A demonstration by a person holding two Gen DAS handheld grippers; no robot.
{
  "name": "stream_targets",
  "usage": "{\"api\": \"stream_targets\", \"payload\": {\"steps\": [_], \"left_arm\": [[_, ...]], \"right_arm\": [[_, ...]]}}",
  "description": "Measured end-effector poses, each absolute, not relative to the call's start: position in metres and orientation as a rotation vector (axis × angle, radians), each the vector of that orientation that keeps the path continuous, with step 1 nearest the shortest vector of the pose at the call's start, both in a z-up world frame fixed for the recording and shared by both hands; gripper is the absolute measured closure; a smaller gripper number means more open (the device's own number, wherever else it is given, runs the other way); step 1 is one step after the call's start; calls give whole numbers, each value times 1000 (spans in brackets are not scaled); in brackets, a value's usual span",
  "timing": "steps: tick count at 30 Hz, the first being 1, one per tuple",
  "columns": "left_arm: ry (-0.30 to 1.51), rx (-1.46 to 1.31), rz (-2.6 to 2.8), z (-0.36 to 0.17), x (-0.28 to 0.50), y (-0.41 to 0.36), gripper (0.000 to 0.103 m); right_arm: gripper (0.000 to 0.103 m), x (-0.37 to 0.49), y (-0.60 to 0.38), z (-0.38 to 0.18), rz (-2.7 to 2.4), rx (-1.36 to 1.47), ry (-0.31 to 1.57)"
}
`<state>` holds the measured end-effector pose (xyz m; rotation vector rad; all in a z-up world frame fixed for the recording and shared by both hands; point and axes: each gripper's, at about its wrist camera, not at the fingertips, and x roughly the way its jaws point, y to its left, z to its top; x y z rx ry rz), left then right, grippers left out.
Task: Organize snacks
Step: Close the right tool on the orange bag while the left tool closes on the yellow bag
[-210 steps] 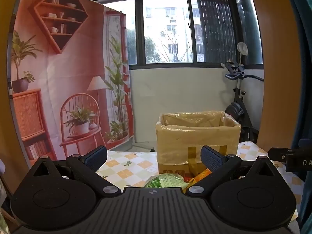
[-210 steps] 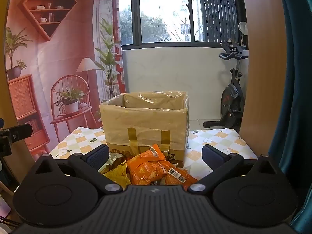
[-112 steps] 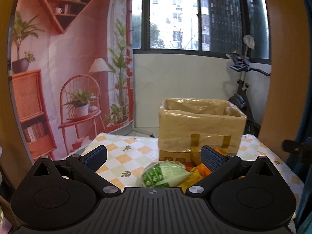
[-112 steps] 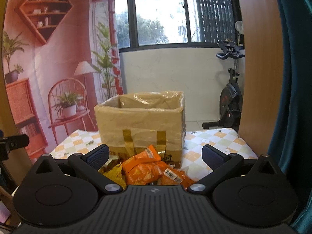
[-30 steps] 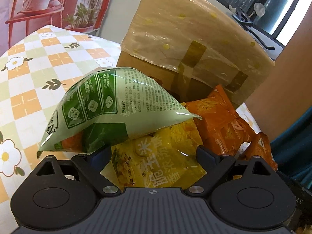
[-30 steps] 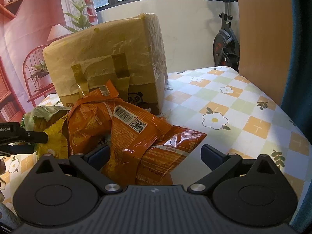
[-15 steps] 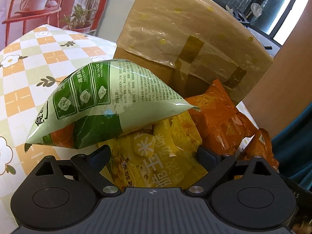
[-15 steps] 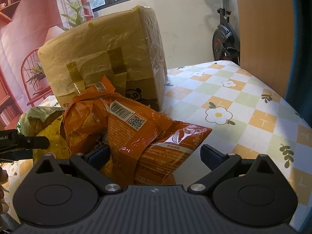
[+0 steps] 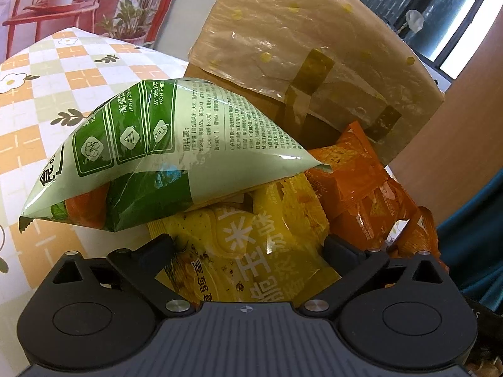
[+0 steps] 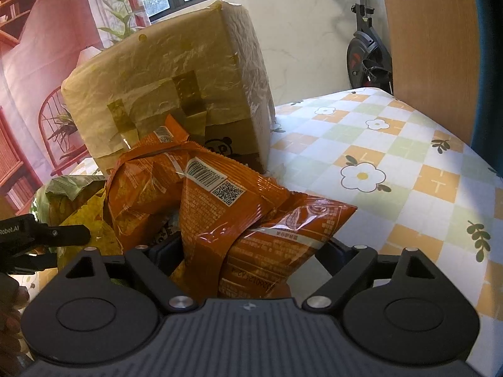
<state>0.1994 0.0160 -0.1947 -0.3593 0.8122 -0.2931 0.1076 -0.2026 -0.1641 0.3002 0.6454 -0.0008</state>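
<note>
Both grippers have dropped from facing the window to the flowery bench (image 10: 408, 163), left fingers (image 9: 157, 245) opening around the yellow bag (image 9: 251, 251), right fingers (image 10: 166, 251) closing around the orange bag (image 10: 251, 220).

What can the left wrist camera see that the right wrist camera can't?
Only the left wrist view shows the yellow bag's printed front, between the left gripper's fingers. Only the right wrist view shows the exercise bike and barcodes on an orange bag. Both show the box, the green bag, orange bags and the flowered tablecloth.
</note>
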Motion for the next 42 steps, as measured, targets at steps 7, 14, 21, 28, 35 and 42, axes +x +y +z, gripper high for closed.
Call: {"api": "stream_targets", "payload": {"steps": [7, 14, 21, 28, 35, 42], "left_arm": [[806, -370, -298, -198, 197, 19, 0], [800, -406, -306, -206, 196, 26, 0], [798, -387, -303, -205, 195, 24, 0], [800, -366, -295, -203, 197, 19, 0], [798, -330, -282, -201, 197, 15, 0], [765, -241, -261, -194, 193, 5, 0]], "right_arm": [[15, 108, -201, -165, 3, 304, 646], [16, 107, -200, -165, 4, 308, 644], [16, 105, -201, -165, 4, 317, 642], [16, 105, -201, -165, 5, 318, 641], [16, 106, -201, -165, 6, 320, 642], [16, 106, -201, -166, 10, 324, 643]]}}
